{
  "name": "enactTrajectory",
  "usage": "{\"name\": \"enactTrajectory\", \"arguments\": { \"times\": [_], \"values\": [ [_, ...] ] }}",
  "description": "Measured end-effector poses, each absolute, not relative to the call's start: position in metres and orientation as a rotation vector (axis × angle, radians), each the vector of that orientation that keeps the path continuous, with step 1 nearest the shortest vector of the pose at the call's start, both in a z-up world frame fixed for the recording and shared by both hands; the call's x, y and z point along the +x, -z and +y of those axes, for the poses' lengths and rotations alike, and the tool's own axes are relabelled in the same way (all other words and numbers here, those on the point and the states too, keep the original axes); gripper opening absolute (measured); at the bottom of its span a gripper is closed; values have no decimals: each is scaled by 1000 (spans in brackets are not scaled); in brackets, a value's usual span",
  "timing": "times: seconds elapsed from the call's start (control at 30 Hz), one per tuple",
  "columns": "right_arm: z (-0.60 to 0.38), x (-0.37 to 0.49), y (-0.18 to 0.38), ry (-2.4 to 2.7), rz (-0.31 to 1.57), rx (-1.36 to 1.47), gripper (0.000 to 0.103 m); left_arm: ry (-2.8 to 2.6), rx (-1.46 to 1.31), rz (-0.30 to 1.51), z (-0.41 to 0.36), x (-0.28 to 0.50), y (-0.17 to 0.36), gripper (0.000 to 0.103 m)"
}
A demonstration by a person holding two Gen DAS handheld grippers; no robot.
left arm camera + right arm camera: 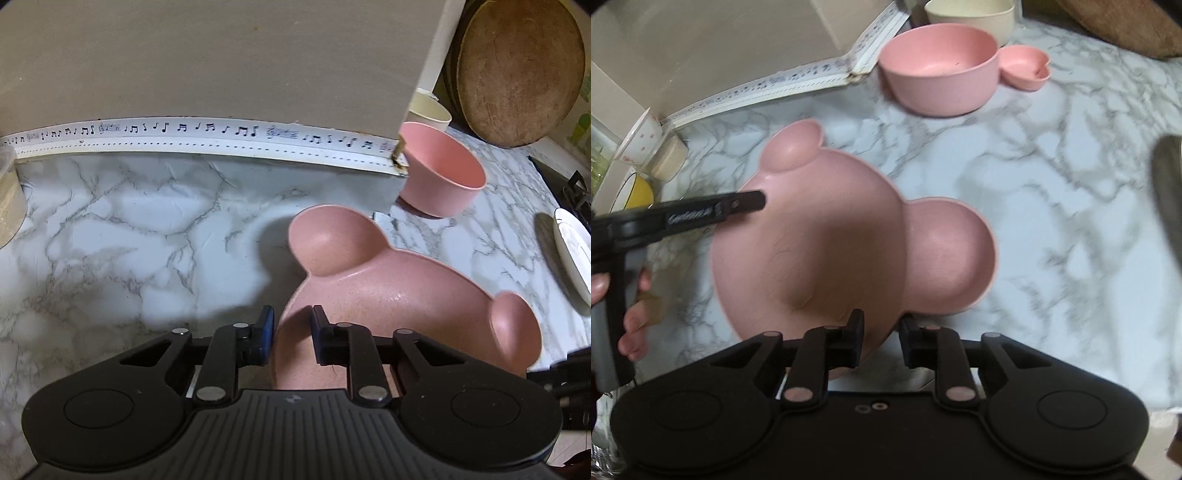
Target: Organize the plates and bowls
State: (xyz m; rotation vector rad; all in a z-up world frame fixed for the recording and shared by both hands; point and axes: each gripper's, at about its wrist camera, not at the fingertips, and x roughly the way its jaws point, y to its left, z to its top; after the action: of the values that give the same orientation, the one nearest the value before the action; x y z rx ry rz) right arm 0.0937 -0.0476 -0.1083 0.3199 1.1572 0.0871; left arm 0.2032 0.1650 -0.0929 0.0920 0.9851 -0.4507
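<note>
Both pairs of fingers clamp the pink plate's (827, 240) rim — only the right wrist view shows the heart dish (1027, 68).

We see a pink bear-shaped plate (827, 236) with two round ear compartments, lying on a marble counter (1052, 206). Behind it sits a pink bowl (938, 70), upright, touching a small pink heart-shaped dish (1027, 68), with a cream bowl (971, 18) beyond.

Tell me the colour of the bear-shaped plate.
Pink; the bear-shaped plate shows best in the right wrist view.
</note>
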Motion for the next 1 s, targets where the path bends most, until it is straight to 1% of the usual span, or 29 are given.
{"name": "enactTrajectory", "arguments": {
  "times": [0.33,0.57,1.0],
  "values": [
    [-89,88,101,-91,1126,281,19,454,6,986,144,182,80,17],
    [-119,76,84,-146,1111,253,19,487,-45,986,125,167,67,17],
    [-202,50,42,-97,1009,239,19,566,-31,881,39,139,15,17]
  ]
}}
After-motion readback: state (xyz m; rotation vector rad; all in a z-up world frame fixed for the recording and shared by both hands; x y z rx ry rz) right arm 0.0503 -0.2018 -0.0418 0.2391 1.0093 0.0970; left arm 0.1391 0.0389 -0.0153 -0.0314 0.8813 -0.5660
